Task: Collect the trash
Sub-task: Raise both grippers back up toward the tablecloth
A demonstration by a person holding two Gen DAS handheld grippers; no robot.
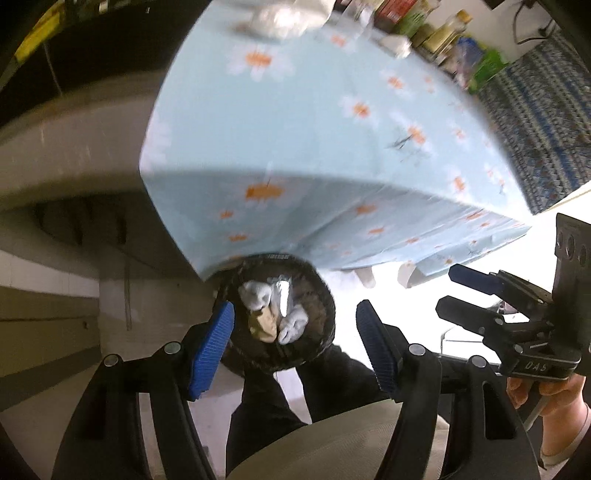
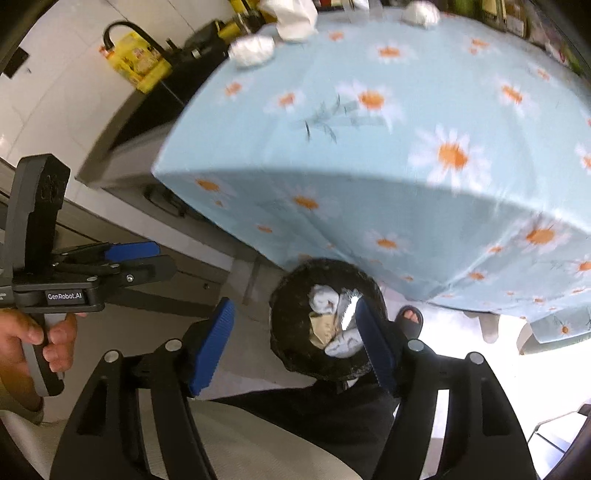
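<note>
A black mesh bin [image 1: 317,343] [image 2: 291,332] stands on the floor below the table's front edge. It holds crumpled white tissues [image 1: 255,293] [image 2: 323,297], a shiny wrapper [image 1: 282,295] [image 2: 349,308] and tan paper [image 1: 264,325] [image 2: 321,328]. My left gripper [image 1: 295,345] is open and empty above the bin; it also shows in the right wrist view [image 2: 147,258]. My right gripper [image 2: 295,345] is open and empty above the bin; it also shows in the left wrist view [image 1: 454,291]. More crumpled white trash [image 2: 253,50] [image 1: 397,46] lies on the table's far side.
The table wears a light blue daisy cloth [image 1: 295,122] [image 2: 369,155]. Bottles and boxes [image 1: 443,33] line its far edge. A dark counter [image 2: 177,88] with a yellow pack [image 2: 138,64] stands to the left. The person's legs [image 2: 332,413] and sandalled foot [image 2: 408,317] are by the bin.
</note>
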